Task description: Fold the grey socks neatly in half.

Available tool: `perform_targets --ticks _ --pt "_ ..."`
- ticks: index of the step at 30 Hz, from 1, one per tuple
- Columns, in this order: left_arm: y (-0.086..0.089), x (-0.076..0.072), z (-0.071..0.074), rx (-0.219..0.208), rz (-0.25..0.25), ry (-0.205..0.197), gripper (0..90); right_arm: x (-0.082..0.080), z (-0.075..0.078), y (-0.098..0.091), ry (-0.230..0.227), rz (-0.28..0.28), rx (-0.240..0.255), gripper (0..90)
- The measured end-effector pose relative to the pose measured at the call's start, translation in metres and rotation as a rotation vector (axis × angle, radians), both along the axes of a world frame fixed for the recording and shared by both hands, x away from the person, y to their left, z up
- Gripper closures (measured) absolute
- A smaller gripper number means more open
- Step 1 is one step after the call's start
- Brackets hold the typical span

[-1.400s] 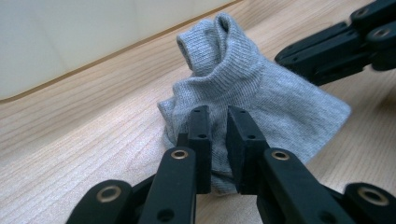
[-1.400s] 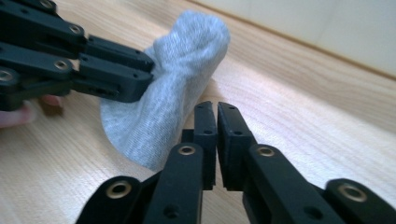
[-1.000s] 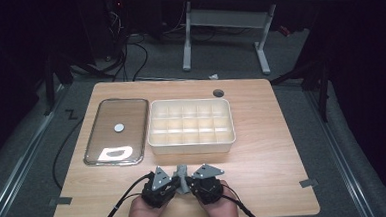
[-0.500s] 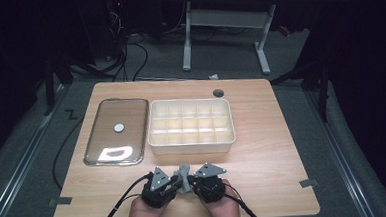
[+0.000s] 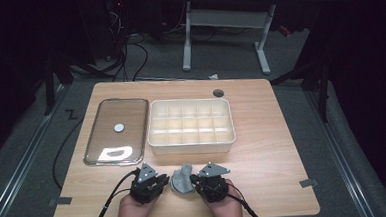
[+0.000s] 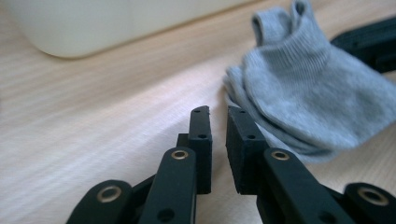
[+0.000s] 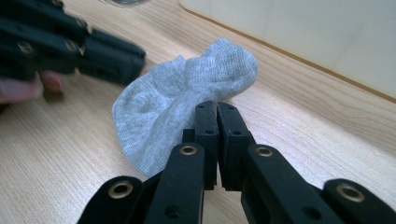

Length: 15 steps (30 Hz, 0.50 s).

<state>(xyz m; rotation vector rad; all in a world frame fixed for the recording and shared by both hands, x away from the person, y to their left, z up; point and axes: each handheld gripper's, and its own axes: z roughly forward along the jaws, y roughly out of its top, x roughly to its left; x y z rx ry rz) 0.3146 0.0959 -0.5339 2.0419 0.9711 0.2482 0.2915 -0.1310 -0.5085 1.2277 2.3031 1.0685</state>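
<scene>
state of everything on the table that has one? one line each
grey sock: crumpled, lying on the table between the grippers.
divided bin: open, compartments look empty.
clear lid: off, flat left of the bin.
left gripper: jaws have just been closing, narrow gap, nothing between them, beside the sock.
right gripper: shut, tips at the sock's edge; cannot tell if fabric is pinched.

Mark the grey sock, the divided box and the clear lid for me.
grey sock (image 6: pixel 317 93): left gripper view, middle of the knit body.
divided box (image 5: pixel 192 147): high view, near outer wall.
clear lid (image 5: pixel 106 124): high view, bare flat panel.
</scene>
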Motion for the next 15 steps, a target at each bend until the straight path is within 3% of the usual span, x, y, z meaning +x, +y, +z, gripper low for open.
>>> perform_targets --ticks 15 --pt "-0.026 -0.013 0.002 -0.005 -0.078 -0.018 81.8 -0.002 0.004 0.006 -0.022 0.002 -0.036 88.4"
